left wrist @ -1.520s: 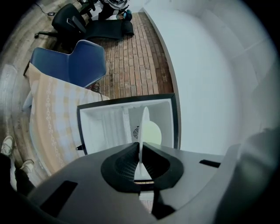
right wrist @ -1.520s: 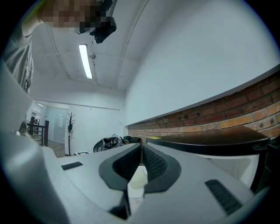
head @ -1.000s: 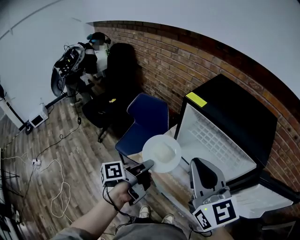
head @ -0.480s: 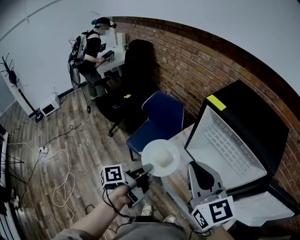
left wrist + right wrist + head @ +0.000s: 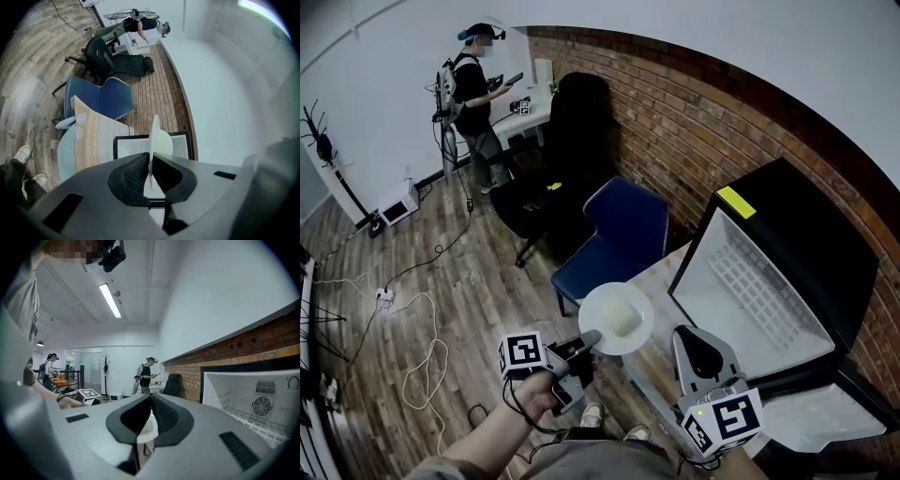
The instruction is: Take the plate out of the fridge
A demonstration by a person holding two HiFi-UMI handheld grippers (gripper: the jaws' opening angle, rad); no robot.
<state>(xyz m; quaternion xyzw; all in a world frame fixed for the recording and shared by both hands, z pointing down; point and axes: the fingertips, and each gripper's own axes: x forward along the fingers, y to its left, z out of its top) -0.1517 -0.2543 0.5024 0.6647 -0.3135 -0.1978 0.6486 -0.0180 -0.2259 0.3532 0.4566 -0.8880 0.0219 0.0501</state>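
Observation:
A white plate (image 5: 617, 319) hangs in the air in front of the open fridge (image 5: 750, 286), held out over the table's front edge and outside the fridge. My left gripper (image 5: 591, 339) is shut on its near rim. In the left gripper view the plate (image 5: 154, 138) stands edge-on between the pads, with my left gripper (image 5: 150, 161) pinching it. My right gripper (image 5: 683, 331) hovers just right of the plate, in front of the fridge, with its jaws together and nothing in them. In the right gripper view my right gripper (image 5: 151, 398) points past the white fridge interior (image 5: 253, 397).
The black fridge stands on a light wooden table (image 5: 96, 140) against a brick wall (image 5: 675, 131). A blue chair (image 5: 614, 239) and a black office chair (image 5: 558, 159) stand to the left. A person (image 5: 473, 84) stands at a far desk. Cables (image 5: 422, 375) lie on the wooden floor.
The plate and my left gripper have drawn a little farther left from the fridge. The head view has swung, so the person at the far desk now shows standing.

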